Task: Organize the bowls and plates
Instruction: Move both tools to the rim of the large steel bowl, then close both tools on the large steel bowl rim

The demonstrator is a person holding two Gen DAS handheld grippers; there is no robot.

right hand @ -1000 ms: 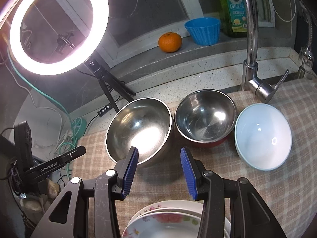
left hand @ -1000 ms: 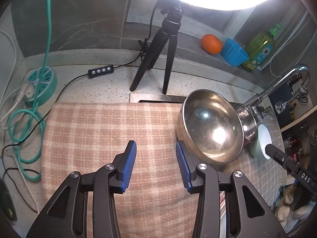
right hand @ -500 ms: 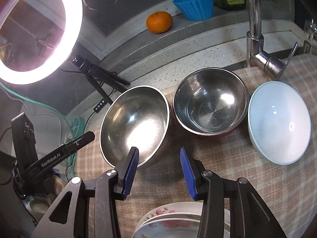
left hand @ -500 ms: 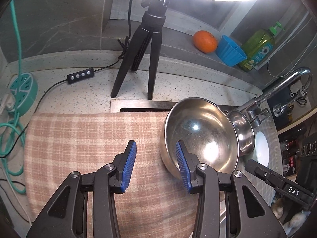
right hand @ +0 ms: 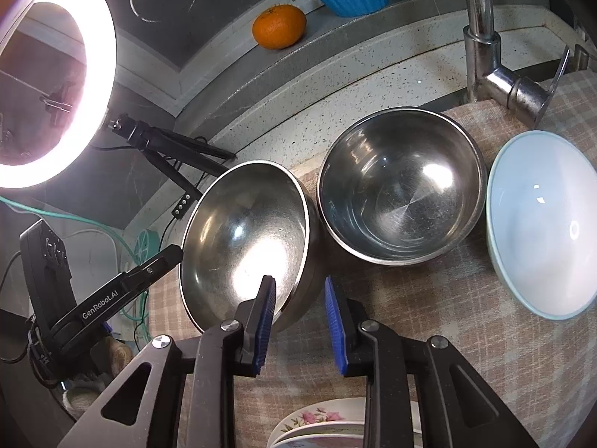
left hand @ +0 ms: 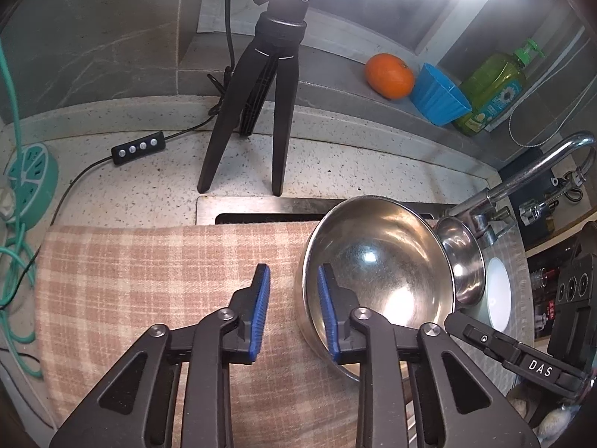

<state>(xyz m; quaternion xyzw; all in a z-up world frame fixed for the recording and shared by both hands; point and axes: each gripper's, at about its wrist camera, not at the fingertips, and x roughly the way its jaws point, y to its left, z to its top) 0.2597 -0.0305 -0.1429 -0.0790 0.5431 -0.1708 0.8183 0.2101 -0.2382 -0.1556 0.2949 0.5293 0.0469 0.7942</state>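
Straddling the large steel bowl (right hand: 246, 239) rim, right gripper (right hand: 298, 317) and left gripper (left hand: 293, 306) fingers closing, neither pressing yet (near worktop edge). Three bowls, two steel, one white (right hand: 544, 224).

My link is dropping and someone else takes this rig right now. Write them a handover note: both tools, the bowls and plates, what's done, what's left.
Left tool: jaws closing astride the rim of the nearest steel bowl, pads not pressing yet.
Right tool: jaws closing astride another part of that rim, no grip yet.
Things: the nearest steel bowl, second steel bowl and pale blue bowl sit side by side on the checked cloth. The floral plates are stacked below the right tool.
Done: nothing nested.
Left: finish the grip, probably lift this bowl, nest the bowls, tidy the plates.
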